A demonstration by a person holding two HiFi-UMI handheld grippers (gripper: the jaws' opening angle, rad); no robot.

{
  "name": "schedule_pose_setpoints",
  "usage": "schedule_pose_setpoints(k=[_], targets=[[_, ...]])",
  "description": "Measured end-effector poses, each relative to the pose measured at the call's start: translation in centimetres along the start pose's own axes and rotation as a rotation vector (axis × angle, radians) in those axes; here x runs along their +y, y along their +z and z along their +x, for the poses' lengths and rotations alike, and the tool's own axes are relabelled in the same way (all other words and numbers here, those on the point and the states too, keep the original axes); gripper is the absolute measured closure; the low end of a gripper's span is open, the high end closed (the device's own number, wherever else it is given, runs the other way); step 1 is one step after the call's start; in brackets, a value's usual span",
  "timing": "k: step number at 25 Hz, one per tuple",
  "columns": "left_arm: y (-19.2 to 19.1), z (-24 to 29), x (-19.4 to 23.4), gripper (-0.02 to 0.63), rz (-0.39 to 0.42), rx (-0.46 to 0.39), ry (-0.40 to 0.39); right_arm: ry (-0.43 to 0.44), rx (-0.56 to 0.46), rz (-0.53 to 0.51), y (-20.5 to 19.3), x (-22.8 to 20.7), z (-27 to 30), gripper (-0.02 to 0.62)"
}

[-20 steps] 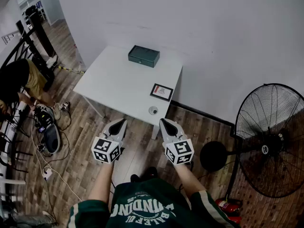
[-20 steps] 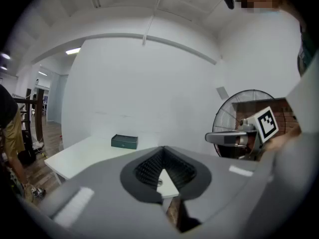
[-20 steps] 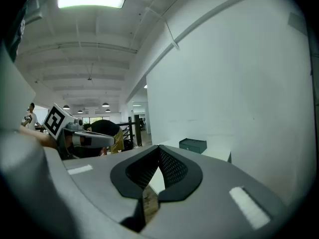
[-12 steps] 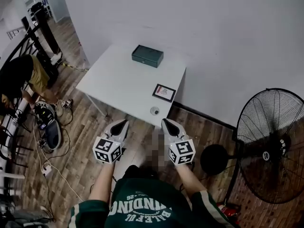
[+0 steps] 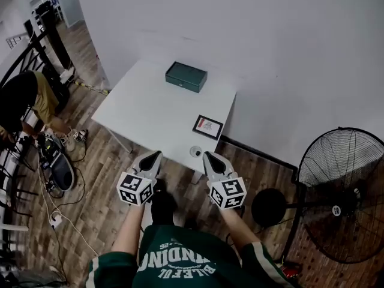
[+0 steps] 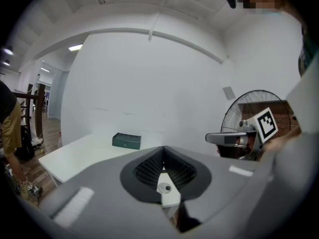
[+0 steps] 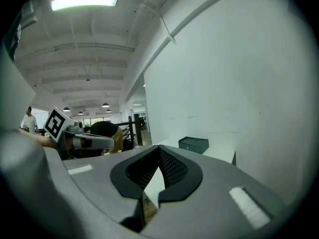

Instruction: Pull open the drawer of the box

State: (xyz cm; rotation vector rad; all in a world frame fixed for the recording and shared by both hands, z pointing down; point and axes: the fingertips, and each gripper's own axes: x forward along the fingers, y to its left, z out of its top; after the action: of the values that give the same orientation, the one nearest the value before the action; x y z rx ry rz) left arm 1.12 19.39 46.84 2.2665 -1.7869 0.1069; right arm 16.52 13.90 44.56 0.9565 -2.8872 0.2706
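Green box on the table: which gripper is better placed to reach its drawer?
Probably right: the green box sits nearer to the right gripper than to the left gripper. Both are shut, short of the table.

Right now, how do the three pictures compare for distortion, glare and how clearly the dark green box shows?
Head view: even light, little bending, the dark green rectangular box sharp on the white table. Left gripper view: heavy fisheye, black corners, box small but clear. Right gripper view: same fisheye, the ceiling strip light glares.
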Motion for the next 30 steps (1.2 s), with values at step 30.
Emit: schedule_pose_setpoints(k=[30], targets=[[5.4, 26.1, 22.0, 0.554, 0.077, 0.126, -0.342, -0.319, 0.036, 0.031, 4.5, -9.3, 27.8, 0.594]])
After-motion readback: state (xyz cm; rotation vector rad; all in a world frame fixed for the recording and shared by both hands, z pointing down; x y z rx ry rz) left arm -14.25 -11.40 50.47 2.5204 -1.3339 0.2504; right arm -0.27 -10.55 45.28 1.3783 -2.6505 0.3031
